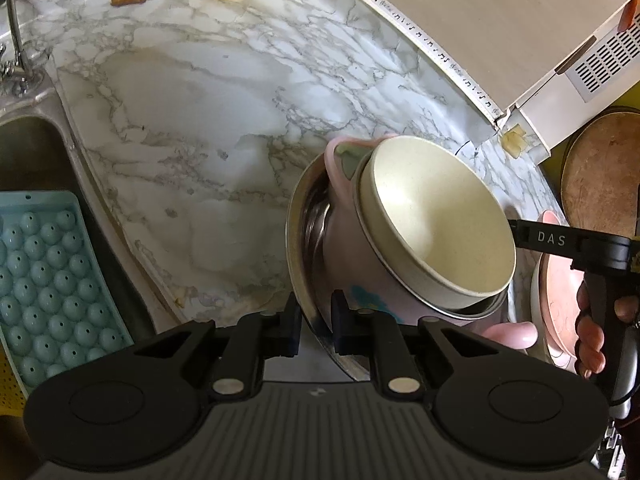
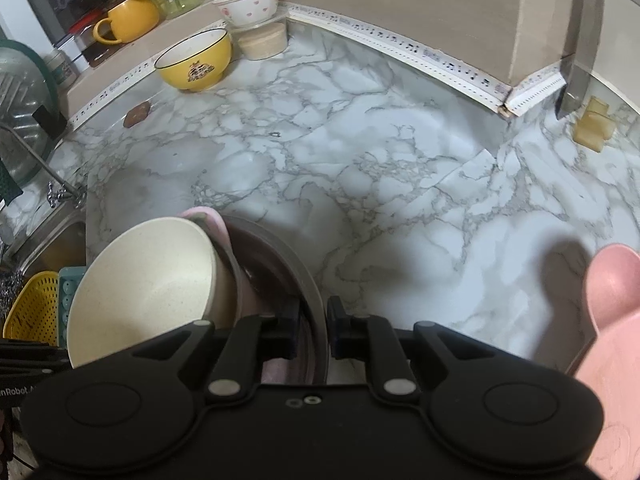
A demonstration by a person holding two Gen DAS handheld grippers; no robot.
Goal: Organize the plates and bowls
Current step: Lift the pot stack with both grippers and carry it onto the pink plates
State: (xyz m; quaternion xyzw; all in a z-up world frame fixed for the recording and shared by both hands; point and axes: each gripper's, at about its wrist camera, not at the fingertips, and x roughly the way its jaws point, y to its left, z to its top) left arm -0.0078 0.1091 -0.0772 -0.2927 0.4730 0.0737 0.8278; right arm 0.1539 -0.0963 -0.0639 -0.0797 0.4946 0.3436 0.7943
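A: Why both grippers on one stack?
B: Left gripper and right gripper each clamp the round steel plate's rim, opposite sides, over the marble worktop. Cream bowl in pink cup rides tilted; two grips steady it.

A steel bowl is tilted steeply on edge above the marble countertop, near its front edge beside the sink. Nested inside it sits a pink bowl with handle-like ears, and inside that a cream bowl, its speckled hollow facing out and empty. The 3 lean together as 1 stack. A pink plate lies to the right. A yellow bowl stands upright at the back edge, by the wall.
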